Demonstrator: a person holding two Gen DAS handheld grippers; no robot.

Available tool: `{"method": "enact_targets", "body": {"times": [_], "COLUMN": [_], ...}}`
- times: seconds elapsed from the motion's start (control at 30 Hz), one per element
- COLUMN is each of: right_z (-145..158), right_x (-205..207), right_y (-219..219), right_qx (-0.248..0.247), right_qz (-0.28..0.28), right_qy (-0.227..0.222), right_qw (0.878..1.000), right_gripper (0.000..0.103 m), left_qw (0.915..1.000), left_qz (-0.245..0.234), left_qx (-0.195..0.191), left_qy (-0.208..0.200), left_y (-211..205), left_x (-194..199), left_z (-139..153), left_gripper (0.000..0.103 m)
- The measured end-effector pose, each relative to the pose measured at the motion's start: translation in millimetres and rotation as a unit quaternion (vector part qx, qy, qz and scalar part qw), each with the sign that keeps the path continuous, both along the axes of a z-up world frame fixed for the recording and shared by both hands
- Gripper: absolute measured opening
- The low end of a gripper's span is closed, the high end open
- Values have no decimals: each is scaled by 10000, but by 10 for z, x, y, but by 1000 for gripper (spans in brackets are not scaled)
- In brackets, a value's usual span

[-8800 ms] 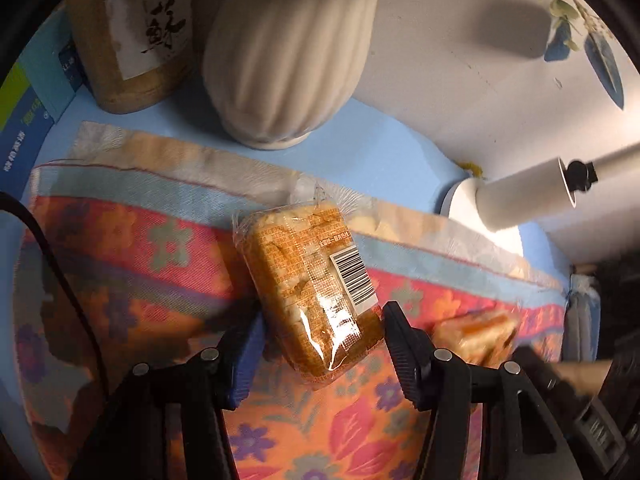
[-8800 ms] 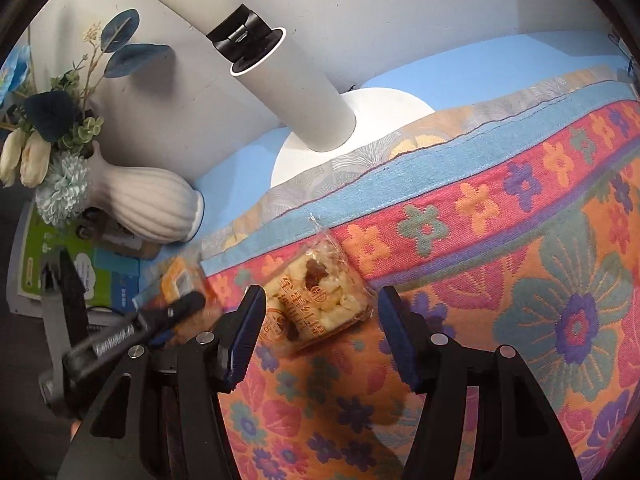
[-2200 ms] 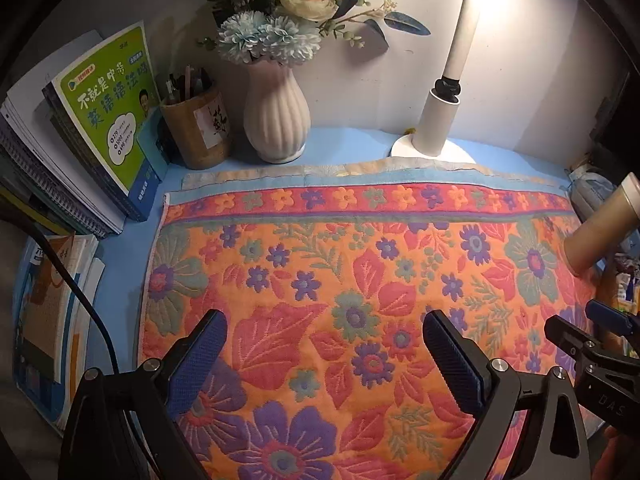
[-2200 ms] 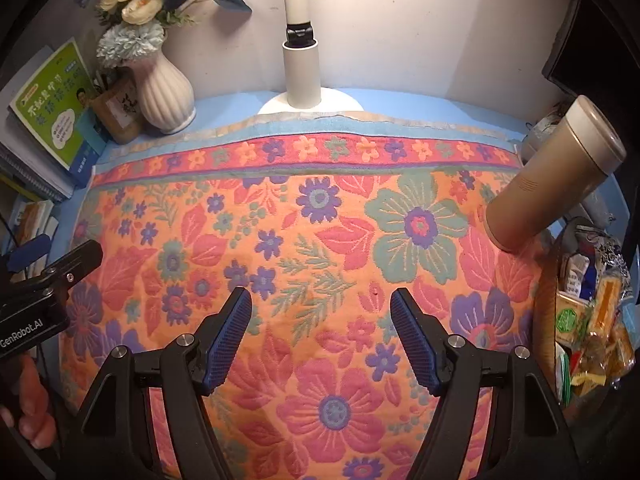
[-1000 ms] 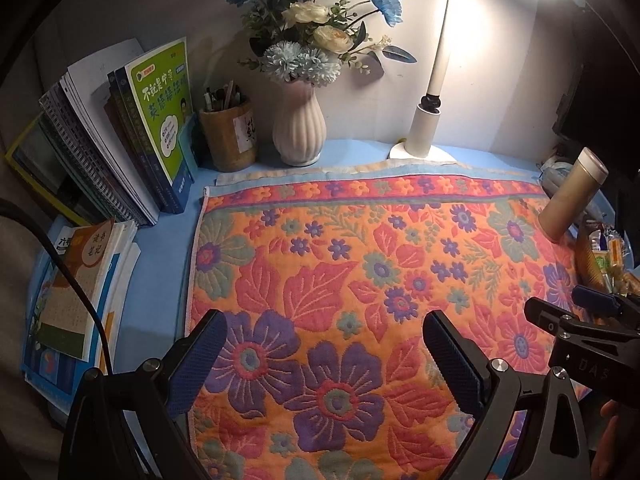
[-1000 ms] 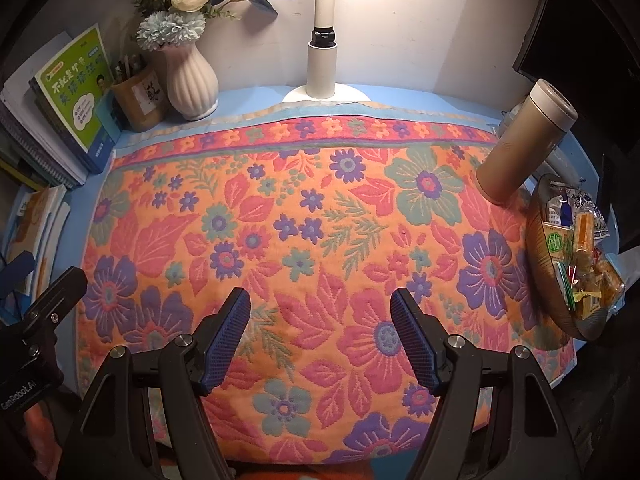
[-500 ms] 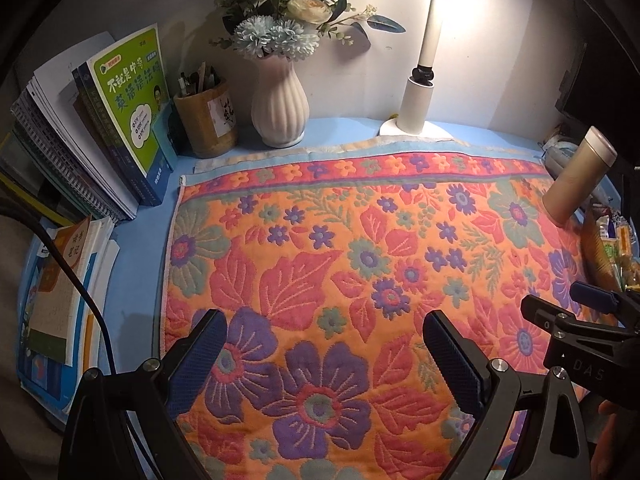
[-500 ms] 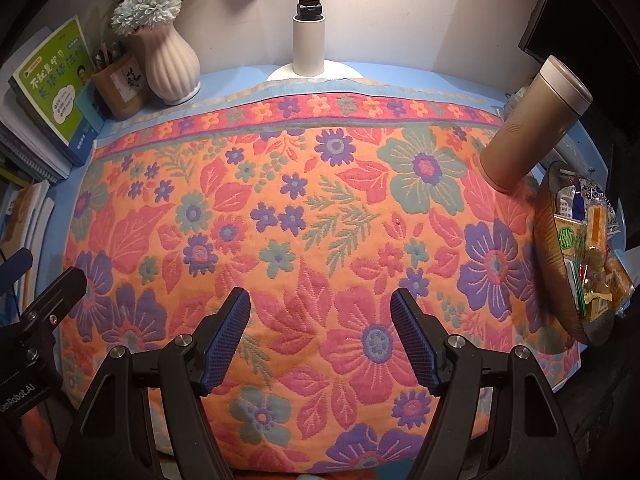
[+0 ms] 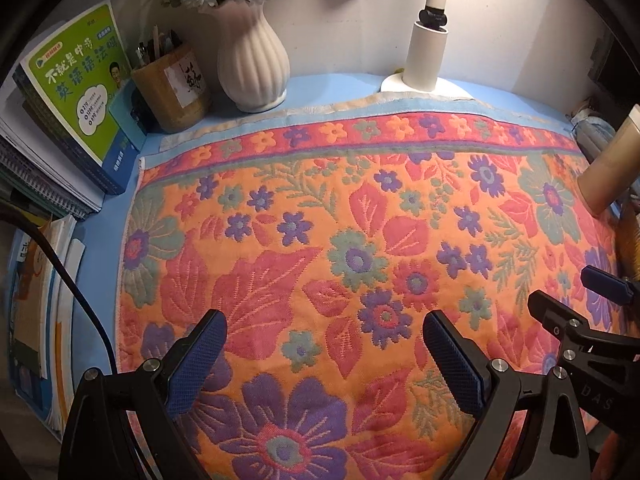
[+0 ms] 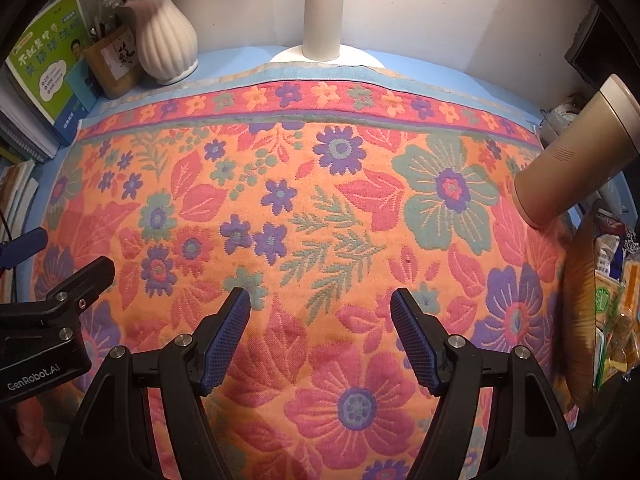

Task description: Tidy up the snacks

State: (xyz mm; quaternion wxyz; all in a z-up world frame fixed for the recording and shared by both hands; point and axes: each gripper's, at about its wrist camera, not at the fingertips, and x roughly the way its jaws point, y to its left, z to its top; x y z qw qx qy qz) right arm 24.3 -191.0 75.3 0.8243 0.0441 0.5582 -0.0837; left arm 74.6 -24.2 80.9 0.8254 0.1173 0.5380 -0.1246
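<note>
Under my left gripper (image 9: pixel 324 332) and right gripper (image 10: pixel 320 308) lies the flowered cloth (image 10: pixel 340 208), bare between both sets of blue pads; both stand wide apart, holding and touching nothing, side by side above the near half of the cloth. At the cloth's right edge I see the basket (image 10: pixel 580 312) with the wrapped snacks (image 10: pixel 616 304) inside it, cut off by the frame so I cannot count them. Just beyond it a tan tumbler (image 10: pixel 568 168) stands on the cloth's corner. Along the left, stacked books (image 9: pixel 44 280) lie flat, and a green-covered book (image 9: pixel 80 84) leans upright further back. By the wall stand a pen holder (image 9: pixel 172 88), a white ribbed vase (image 9: pixel 252 60) whose flowers run out of view, and the lamp (image 10: pixel 323 20), its head hidden above.
</note>
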Motion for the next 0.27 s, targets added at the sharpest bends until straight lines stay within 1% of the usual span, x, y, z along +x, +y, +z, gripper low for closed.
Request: {"method": "enact_targets", "body": {"times": [0.1, 0.13, 0.2, 0.27], "right_z": [-94, -125, -165, -211], "right_x": [51, 72, 100, 126], "right_y": [-11, -16, -49, -78], "right_qx": [-140, -176, -186, -162], "right_qz": [131, 168, 205, 206], "right_qy": [-59, -79, -145, -185], "right_qw": [9998, 9997, 9995, 9995], "right_gripper": [72, 72, 72, 72], "left_qw": [9999, 9999, 9996, 9996], "left_qz": [110, 136, 184, 200], "left_qx": [43, 53, 113, 140], "left_qy": [67, 39, -173, -161], "left_y": [-39, -51, -74, -106], "left_x": [86, 111, 135, 180], "left_z": [-126, -162, -200, -246], "left_gripper": [97, 97, 97, 97]}}
